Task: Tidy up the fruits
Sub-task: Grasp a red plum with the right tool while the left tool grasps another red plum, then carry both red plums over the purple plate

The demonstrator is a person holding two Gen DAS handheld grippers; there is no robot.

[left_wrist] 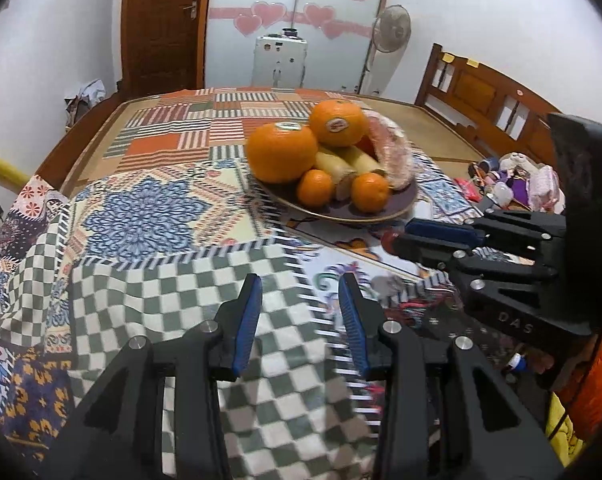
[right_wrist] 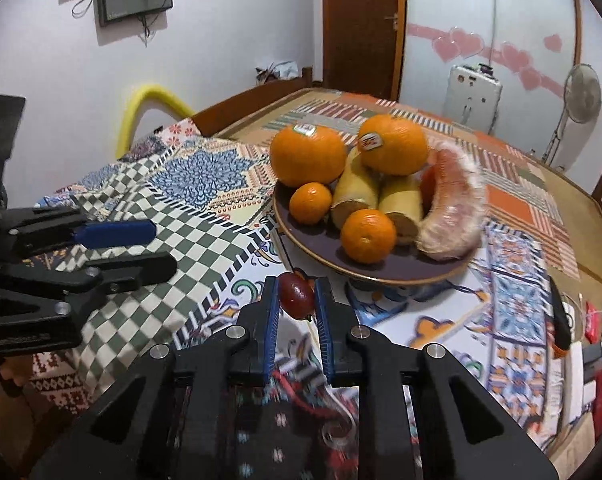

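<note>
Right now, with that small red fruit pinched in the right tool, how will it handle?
The small red fruit looks smooth and glossy, so it may slip. It is rounded, likely to roll if dropped. Probably light; the right tool could bruise it.

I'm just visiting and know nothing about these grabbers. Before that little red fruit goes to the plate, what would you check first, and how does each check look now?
1. Red fruit sits between the right gripper pads: ok, they press on both its sides.
2. Fruit is clear of the cloth: cannot tell; its underside is hidden.
3. Plate has a bare spot: ok, its near rim in front of the small oranges is free.
4. Left gripper stays out of the way: ok, it is open, empty, off to the side over the checked cloth.
5. Pile on the plate is steady: cannot tell; the big oranges rest on top of the bananas.
</note>
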